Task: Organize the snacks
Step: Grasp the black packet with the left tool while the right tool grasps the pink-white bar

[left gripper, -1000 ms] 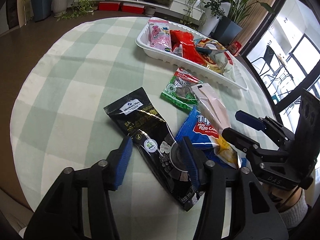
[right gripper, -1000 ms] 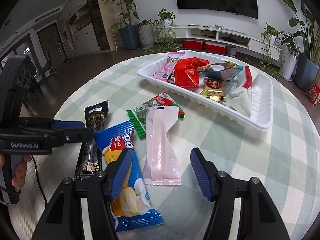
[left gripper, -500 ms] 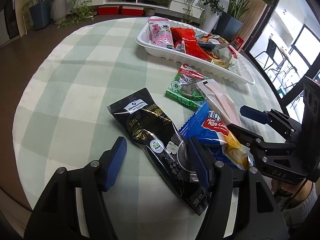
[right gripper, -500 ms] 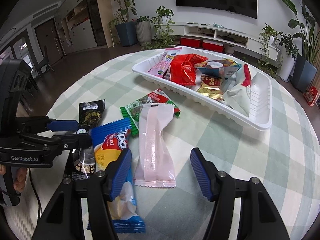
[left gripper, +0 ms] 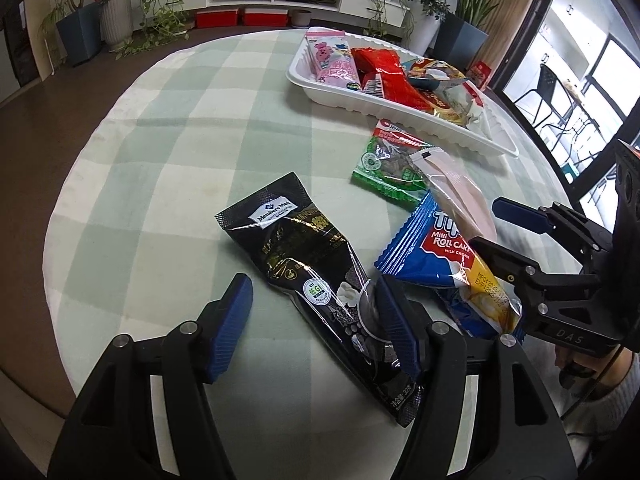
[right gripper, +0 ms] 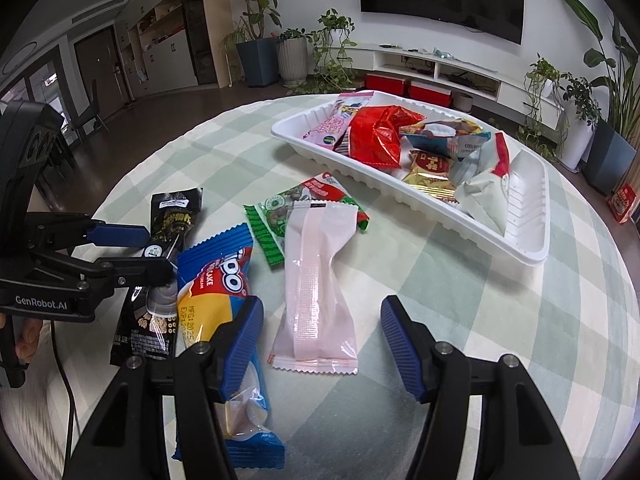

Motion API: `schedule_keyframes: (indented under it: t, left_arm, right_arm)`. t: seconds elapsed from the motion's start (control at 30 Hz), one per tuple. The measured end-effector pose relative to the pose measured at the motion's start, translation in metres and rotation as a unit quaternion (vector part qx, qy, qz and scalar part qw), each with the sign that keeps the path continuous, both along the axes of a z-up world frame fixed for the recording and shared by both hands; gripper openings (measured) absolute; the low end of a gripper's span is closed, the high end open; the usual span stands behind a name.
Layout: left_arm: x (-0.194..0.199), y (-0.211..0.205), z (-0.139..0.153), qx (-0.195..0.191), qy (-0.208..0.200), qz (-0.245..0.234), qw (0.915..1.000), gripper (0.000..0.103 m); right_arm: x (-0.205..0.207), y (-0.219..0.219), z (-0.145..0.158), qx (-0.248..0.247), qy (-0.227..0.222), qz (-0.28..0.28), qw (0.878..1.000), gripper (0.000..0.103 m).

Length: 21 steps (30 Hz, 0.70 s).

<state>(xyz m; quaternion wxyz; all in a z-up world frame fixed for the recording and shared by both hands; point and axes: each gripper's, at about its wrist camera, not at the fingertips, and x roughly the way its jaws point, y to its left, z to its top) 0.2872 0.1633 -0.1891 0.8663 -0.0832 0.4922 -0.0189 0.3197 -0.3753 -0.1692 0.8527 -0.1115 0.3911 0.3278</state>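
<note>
Left gripper fingers just opened | glossy black pouch between | ribbed white tray

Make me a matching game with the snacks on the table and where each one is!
Things:
1. black packet
2. pink packet
3. green packet
4. red packet

Places:
A. in the white tray
B. partly under the pink packet's far end
C. in front of the right gripper, between its open jaws
D. under one finger of the left gripper

Pairs: 1-D, 2-C, 3-B, 4-A
</note>
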Motion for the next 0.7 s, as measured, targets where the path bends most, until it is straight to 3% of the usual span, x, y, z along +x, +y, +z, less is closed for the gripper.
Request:
schedule_keyframes:
  t: [0.17, 0.37, 0.7]
  left_arm:
    - [-0.003, -0.003, 0.000, -0.016, 0.010, 0.006, 0.9998, 0.063]
    - [0.000, -0.008, -0.001, -0.008, 0.008, 0.020, 0.9997, 0.064]
    - [0.000, -0.033, -0.009, 0.073, -0.007, -0.009, 0.9972, 0.075]
  right_arm:
    - [0.000, 0.003, 0.001, -0.004, -0.003, 0.003, 1.000, 0.065]
    - [0.004, 0.010, 0.000, -0.011, -0.002, 0.008, 1.000, 0.065]
    - [0.011, 0.007, -0.008, -0.011, 0.012, 0.001, 1.000, 0.067]
